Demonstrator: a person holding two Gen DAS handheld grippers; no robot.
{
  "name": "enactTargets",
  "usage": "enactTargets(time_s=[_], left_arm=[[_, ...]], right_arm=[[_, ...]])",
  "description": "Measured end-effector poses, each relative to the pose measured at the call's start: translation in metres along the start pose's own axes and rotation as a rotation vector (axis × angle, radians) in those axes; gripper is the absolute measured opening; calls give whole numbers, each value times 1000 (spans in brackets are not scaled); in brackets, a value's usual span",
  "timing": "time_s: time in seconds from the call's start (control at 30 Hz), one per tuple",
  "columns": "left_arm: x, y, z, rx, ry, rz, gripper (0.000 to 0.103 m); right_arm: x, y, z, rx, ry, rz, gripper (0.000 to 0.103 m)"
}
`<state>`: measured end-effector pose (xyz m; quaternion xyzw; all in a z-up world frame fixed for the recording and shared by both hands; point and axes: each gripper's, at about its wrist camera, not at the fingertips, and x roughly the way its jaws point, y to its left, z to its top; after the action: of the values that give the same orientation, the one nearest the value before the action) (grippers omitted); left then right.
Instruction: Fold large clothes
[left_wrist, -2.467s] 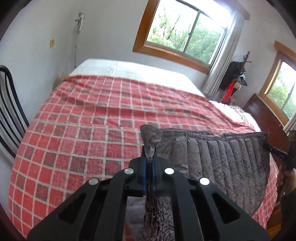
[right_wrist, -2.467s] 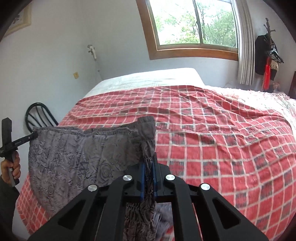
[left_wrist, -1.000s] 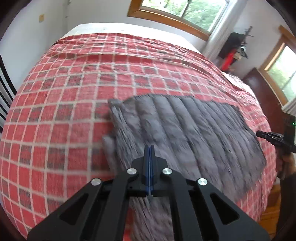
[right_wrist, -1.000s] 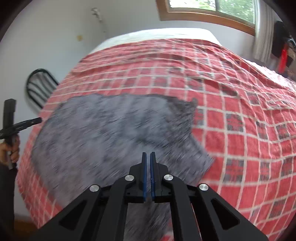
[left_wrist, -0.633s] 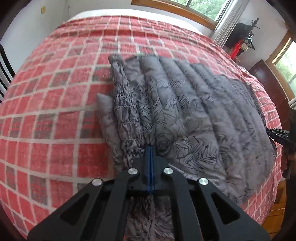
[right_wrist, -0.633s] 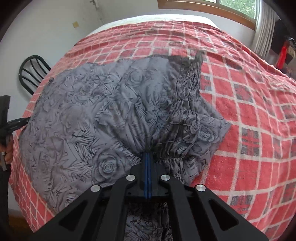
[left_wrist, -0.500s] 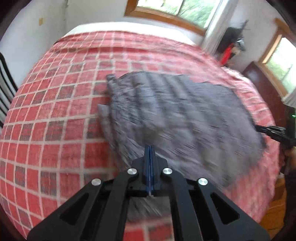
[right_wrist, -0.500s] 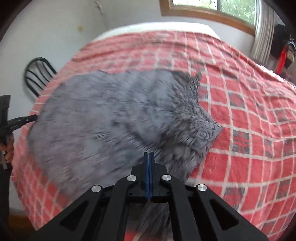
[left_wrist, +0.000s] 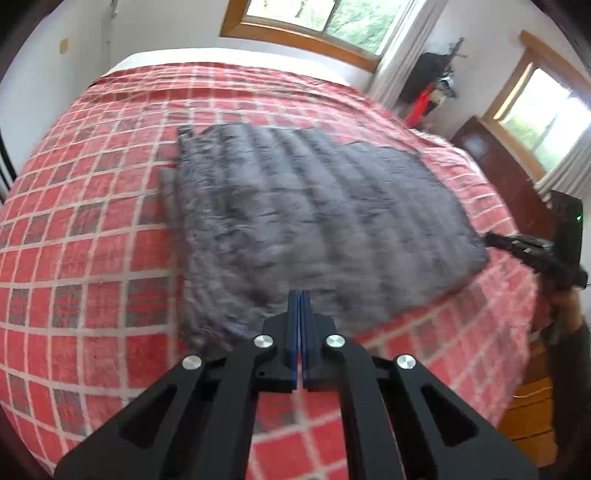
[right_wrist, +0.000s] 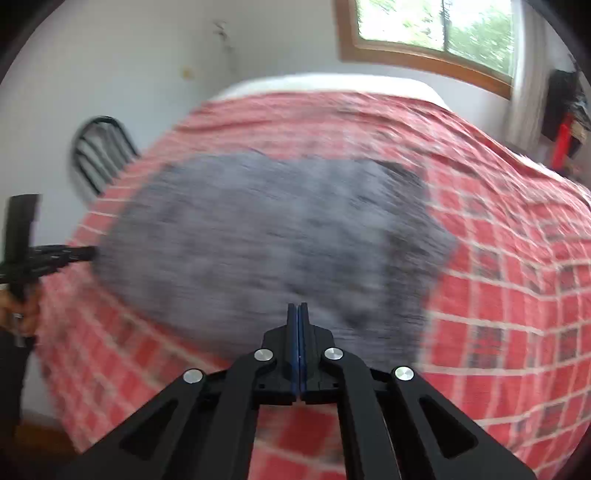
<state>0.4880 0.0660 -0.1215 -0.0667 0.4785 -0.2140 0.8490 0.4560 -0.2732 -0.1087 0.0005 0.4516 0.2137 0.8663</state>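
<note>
A grey patterned garment (left_wrist: 314, 221) lies spread flat on the red checked bedspread (left_wrist: 85, 258). It also shows, blurred, in the right wrist view (right_wrist: 266, 240). My left gripper (left_wrist: 300, 295) is shut and empty, raised above the garment's near edge. My right gripper (right_wrist: 297, 308) is shut and empty too, above the near edge on its side. Each gripper shows in the other's view, the right one (left_wrist: 491, 240) at the garment's right corner, the left one (right_wrist: 90, 253) at its left corner.
A black metal chair (right_wrist: 99, 155) stands by the bed's left side. Windows (left_wrist: 325, 22) are behind the bed. A dark wooden cabinet (left_wrist: 502, 166) and a coat rack with dark and red items (left_wrist: 432, 88) stand to the right. Wooden floor (left_wrist: 532, 406) shows at the bed's right edge.
Both grippers held the garment up, laid it on the bed, let go and shut. Since half a second ago both have pulled back toward the bed's near edge.
</note>
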Motion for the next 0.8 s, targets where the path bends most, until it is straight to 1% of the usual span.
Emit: enactTargets(time_s=[0.03, 0.07, 0.1, 0.13, 0.17, 0.2, 0.23, 0.27, 0.3, 0.33, 0.37, 0.4, 0.43, 0.47, 0.57, 0.63, 0.7, 0.77, 0.8], left_arm=[[7, -6, 1, 4, 18, -9, 3], [16, -8, 3, 8, 31, -4, 5], [25, -9, 2, 15, 44, 15, 7], [36, -7, 2, 15, 61, 48, 11], [44, -2, 1, 6, 75, 67, 11], [51, 4, 0, -9, 92, 62, 11], [55, 8, 0, -25, 109, 40, 11], [52, 11, 0, -24, 109, 33, 14], [43, 10, 3, -6, 95, 26, 20], [34, 10, 5, 5, 73, 25, 43], [19, 13, 11, 11, 25, 36, 70], [6, 20, 19, 7, -21, 46, 76], [0, 26, 25, 0, -36, 50, 78], [-3, 40, 36, -29, -40, 55, 78], [5, 70, 56, -92, -16, 61, 78], [20, 90, 64, -141, 25, 55, 78], [40, 110, 68, -198, 70, 36, 78], [53, 124, 70, -253, 85, -4, 78], [58, 130, 71, -280, 85, -31, 78]], right_arm=[[6, 15, 1, -31, 7, 7, 1], [15, 29, 1, -57, 15, 10, 1], [33, 44, 0, -85, 39, 1, 1], [46, 49, -2, -93, 60, -12, 1], [64, 52, -4, -95, 93, -41, 1], [77, 53, -7, -98, 125, -58, 1], [81, 53, -8, -98, 135, -61, 0], [78, 53, -7, -98, 134, -61, 0], [71, 54, -6, -97, 126, -55, 1], [60, 57, -3, -103, 104, -46, 3], [52, 62, -1, -115, 86, -46, 4], [44, 70, 3, -133, 68, -42, 4], [41, 76, 5, -141, 59, -33, 5], [40, 84, 6, -148, 54, -24, 5], [57, 108, 15, -185, 52, -11, 9], [71, 126, 15, -223, 52, -35, 10], [93, 134, 15, -267, 65, -93, 11], [109, 133, 14, -282, 98, -119, 11], [111, 135, 14, -295, 101, -126, 11]])
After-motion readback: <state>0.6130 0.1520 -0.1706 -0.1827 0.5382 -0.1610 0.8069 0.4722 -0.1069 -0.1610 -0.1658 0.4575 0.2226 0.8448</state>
